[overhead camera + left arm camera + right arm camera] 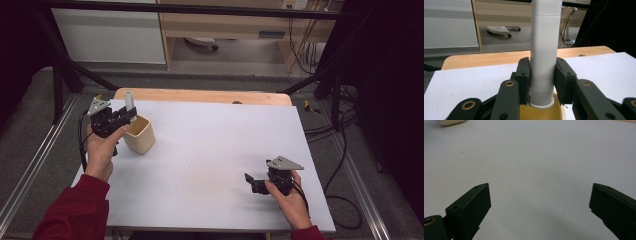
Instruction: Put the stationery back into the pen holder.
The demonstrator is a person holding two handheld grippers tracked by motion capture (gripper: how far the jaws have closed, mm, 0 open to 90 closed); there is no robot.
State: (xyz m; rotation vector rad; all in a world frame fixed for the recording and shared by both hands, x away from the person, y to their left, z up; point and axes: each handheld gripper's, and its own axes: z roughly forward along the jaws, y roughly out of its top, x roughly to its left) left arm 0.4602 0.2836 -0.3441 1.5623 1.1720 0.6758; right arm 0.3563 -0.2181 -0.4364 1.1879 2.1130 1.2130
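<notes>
My left gripper (129, 116) holds a white tube (129, 100) upright over a yellow cup (138, 134) at the table's far left. In the left gripper view both pads press on the white tube (544, 52), and its lower end hangs just above the yellow cup (541, 113). Near the front right of the table my right gripper (248, 181) rests low, held by a hand. The right gripper (540, 197) stands open above the bare white tabletop, nothing between its jaws. The cup (449, 122) peeks in at that view's top left.
A white sheet (210, 155) covers the table, with a strip of wood (200, 95) showing along the far edge. Black frame bars and cables surround the table. Cabinets and a chair base stand on the floor beyond.
</notes>
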